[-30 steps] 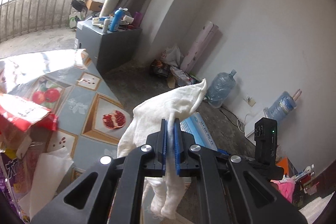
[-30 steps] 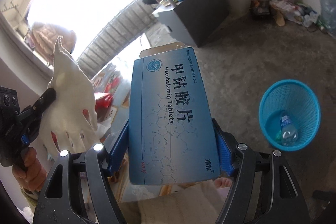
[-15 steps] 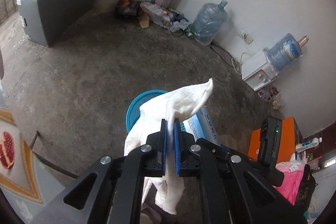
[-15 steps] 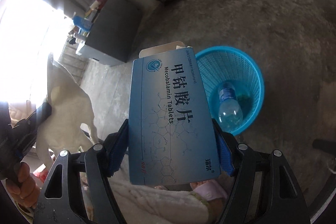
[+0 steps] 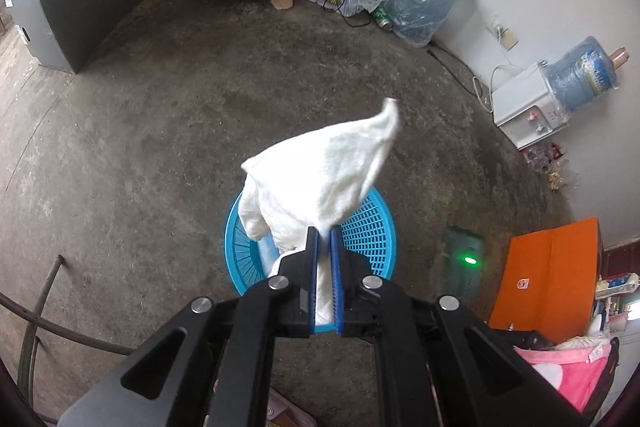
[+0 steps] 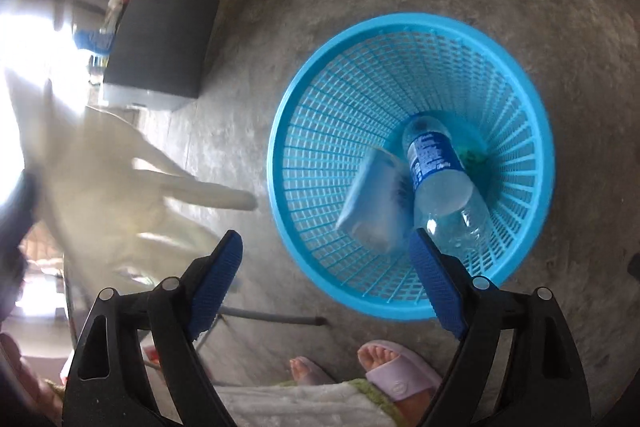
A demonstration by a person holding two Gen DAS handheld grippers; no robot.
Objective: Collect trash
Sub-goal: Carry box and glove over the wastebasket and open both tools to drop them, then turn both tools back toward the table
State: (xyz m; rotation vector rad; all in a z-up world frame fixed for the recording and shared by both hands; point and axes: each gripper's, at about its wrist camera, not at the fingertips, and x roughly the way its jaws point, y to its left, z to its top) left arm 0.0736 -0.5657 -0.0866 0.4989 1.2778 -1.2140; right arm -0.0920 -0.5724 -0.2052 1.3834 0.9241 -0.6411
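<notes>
Spreading apart above the blue basket (image 6: 412, 163), the right gripper (image 6: 324, 259) has just let go of the blue medicine box (image 6: 376, 203) it was clamping half a second ago; nothing lies between its fingers (image 6: 216, 275) now, and they are widening further. The box shows blurred inside the basket, leaning against the clear plastic bottle (image 6: 444, 183) at the bottom, so it appears to be dropping in or only just landed. One piece of trash is therefore as good as collected.

Over the same half second the left gripper (image 5: 325, 267) has come in over the basket (image 5: 372, 227) as well. Its fingers (image 5: 312, 279) are clenched tight on the white glove (image 5: 324, 175), which bunches up above them and hangs partly over the basket's near rim. In the right wrist view the glove (image 6: 120, 179) appears blurred just beside the basket, not yet clearly above its opening.

What remains, as I judge it, is to bring the glove squarely over the basket's opening and release it. Being limp cloth, it may drape on the rim or cling to a finger rather than fall cleanly. The person's sandalled feet (image 6: 392, 367) stand on the floor just beside the basket.
</notes>
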